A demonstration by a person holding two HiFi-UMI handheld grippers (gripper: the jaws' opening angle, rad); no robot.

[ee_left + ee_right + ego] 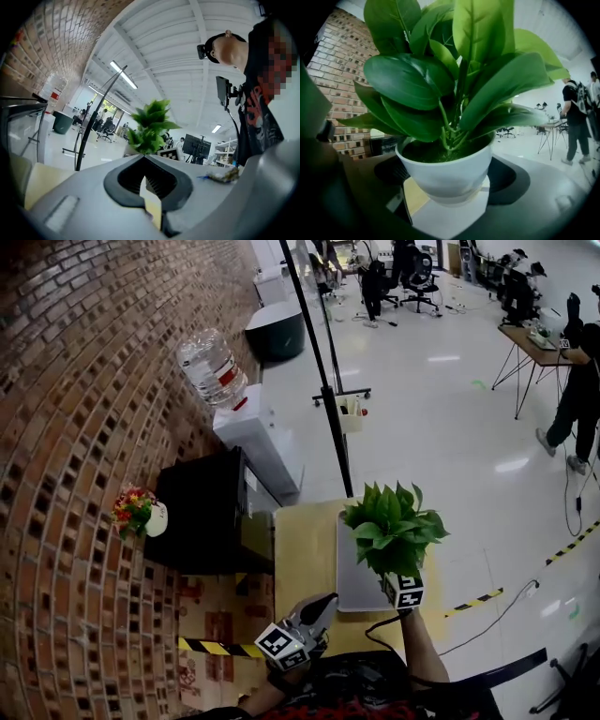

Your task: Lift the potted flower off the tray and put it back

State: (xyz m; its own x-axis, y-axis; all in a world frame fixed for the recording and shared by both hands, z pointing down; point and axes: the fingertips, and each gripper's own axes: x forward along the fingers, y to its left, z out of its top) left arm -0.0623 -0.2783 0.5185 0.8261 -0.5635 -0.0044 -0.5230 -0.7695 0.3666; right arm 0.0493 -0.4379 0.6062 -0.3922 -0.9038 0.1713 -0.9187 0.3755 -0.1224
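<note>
The potted flower point(394, 531) has broad green leaves and a white pot point(447, 176). My right gripper point(403, 587) is shut on the pot, one jaw on each side, and holds it upright just above the white tray point(354, 589). In the right gripper view the tray point(445, 220) shows under the pot's base. The tray lies on a pale wooden table point(300, 559). My left gripper point(323, 604) hovers over the table's near left corner, shut and empty, apart from the tray. Its own view shows the plant point(150, 126) beyond the closed jaws.
A brick wall point(75, 427) runs along the left. A black cabinet point(202, 512), a water dispenser point(258, 442) and a black stand pole point(323, 381) stand behind the table. A small pot of flowers point(136, 510) sits by the cabinet. A person point(581, 390) stands far right.
</note>
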